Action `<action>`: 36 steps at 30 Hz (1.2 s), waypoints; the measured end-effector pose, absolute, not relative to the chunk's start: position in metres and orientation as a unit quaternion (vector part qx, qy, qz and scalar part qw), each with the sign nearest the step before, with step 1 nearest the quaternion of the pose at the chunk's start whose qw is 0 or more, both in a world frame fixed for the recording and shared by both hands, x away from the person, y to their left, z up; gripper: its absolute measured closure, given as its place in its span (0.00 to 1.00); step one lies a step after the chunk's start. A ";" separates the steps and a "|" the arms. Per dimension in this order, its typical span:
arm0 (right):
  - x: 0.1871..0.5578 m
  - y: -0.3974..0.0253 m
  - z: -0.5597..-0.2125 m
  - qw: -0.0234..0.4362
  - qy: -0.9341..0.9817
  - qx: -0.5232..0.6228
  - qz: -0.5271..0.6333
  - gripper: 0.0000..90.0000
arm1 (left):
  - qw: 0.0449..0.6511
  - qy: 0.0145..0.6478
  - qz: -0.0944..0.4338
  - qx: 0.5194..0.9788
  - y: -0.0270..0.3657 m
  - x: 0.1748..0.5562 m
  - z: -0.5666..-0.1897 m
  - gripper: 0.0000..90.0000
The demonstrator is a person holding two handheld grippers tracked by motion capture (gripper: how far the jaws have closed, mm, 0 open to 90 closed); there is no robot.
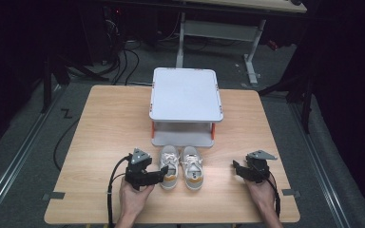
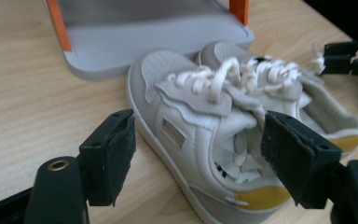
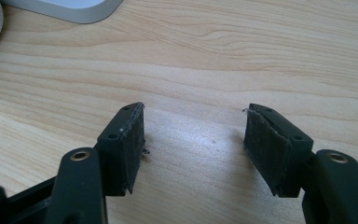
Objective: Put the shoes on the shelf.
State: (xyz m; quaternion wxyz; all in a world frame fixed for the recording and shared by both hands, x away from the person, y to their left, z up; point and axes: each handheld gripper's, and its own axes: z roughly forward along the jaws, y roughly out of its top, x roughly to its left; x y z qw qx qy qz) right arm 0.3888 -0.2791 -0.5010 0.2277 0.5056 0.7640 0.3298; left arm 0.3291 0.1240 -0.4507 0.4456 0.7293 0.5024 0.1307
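Sneakers [image 1: 181, 167] sat paired on the desk [image 1: 100, 123] before the grey two-tier rack [image 1: 185, 95], toes toward it. Left tongs [image 2: 198, 154], jaws apart, straddled the left sneaker [image 2: 200, 135] across its long axis; right tongs [image 3: 193, 147], also apart, rested well aside over bare wood.

A light wooden table [image 1: 104, 118] stands on grey carpet [image 1: 19, 142]. Behind it, a white-legged desk [image 1: 247, 28] and black cables [image 1: 123, 61] sit in darkness.
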 end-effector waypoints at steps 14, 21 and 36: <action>0.357 -0.257 -0.473 0.170 0.765 0.479 0.396 0.55 | 0.421 0.520 0.190 0.718 0.164 0.378 -0.444 0.34; 0.334 -0.225 -0.444 0.118 0.777 0.438 0.437 0.59 | 0.392 0.533 0.198 0.724 0.168 0.401 -0.457 0.37; 0.341 -0.125 -0.435 0.048 0.832 0.406 0.374 0.55 | 0.366 0.538 0.229 0.724 0.154 0.390 -0.491 0.36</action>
